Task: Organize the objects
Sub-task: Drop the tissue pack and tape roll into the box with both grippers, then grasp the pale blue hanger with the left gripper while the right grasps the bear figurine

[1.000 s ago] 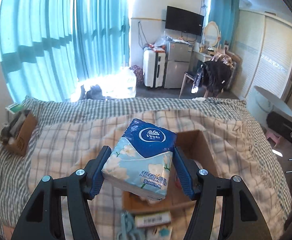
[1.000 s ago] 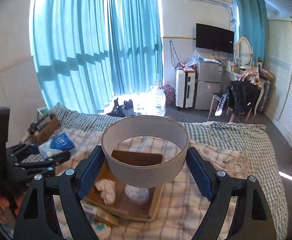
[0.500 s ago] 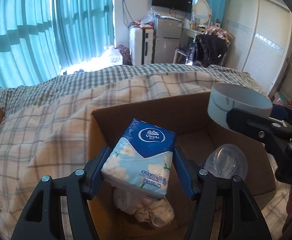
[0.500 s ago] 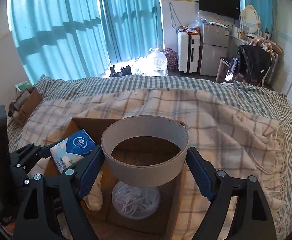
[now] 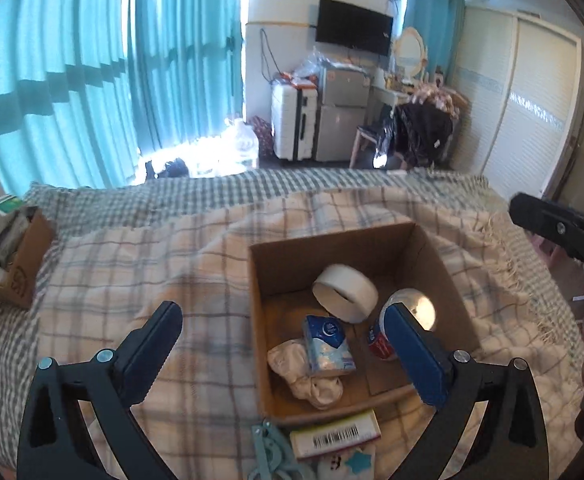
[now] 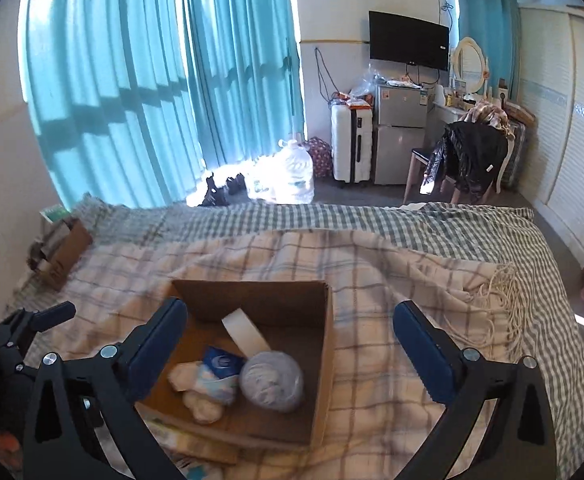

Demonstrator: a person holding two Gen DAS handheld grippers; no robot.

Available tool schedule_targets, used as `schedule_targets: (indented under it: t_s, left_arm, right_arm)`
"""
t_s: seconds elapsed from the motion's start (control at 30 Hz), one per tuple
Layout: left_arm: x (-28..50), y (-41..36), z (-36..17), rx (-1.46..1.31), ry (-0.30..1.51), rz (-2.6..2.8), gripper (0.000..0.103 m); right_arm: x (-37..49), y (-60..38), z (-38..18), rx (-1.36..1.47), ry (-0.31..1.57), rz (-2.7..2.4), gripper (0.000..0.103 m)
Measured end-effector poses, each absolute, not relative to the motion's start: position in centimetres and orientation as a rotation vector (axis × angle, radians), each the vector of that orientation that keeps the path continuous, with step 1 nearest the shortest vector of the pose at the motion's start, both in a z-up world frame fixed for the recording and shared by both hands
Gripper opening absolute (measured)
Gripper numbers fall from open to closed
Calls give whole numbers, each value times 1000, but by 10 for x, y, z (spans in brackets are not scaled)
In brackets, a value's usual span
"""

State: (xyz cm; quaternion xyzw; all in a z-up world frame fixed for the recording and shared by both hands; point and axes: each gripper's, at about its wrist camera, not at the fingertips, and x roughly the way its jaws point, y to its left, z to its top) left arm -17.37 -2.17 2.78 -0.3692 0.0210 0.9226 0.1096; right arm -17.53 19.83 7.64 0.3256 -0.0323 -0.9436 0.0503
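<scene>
An open cardboard box (image 5: 440,268) sits on the plaid blanket; it also shows in the right wrist view (image 6: 328,344). Inside lie a blue tissue pack (image 5: 328,344), a white tape ring (image 5: 346,292), a clear plastic lidded cup (image 5: 416,312) and crumpled white cloth (image 5: 308,376). The right wrist view shows the same tissue pack (image 6: 221,368), tape ring (image 6: 243,332) and cup (image 6: 271,380). My left gripper (image 5: 287,352) is open and empty above the box's near edge. My right gripper (image 6: 292,348) is open and empty above the box.
A barcoded white box (image 5: 336,436) and a teal object (image 5: 271,452) lie in front of the box. A smaller cardboard box (image 5: 19,256) with clutter sits at the bed's left edge. Beyond the bed are a suitcase (image 6: 350,144), fridge (image 6: 400,136) and chair (image 6: 464,156).
Both grippers have opened. The tissue pack dropped from the left gripper and the tape ring from the right gripper into the box. Both grippers have pulled back and up.
</scene>
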Motion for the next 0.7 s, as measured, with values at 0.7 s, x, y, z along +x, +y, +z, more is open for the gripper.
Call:
schedule_targets:
  t_s: [0.7]
  left_arm:
    - [-101, -54, -132, -1533, -61, 2729, 103]
  right_arm:
    - [-91, 181, -72, 1264, -60, -2717, 103]
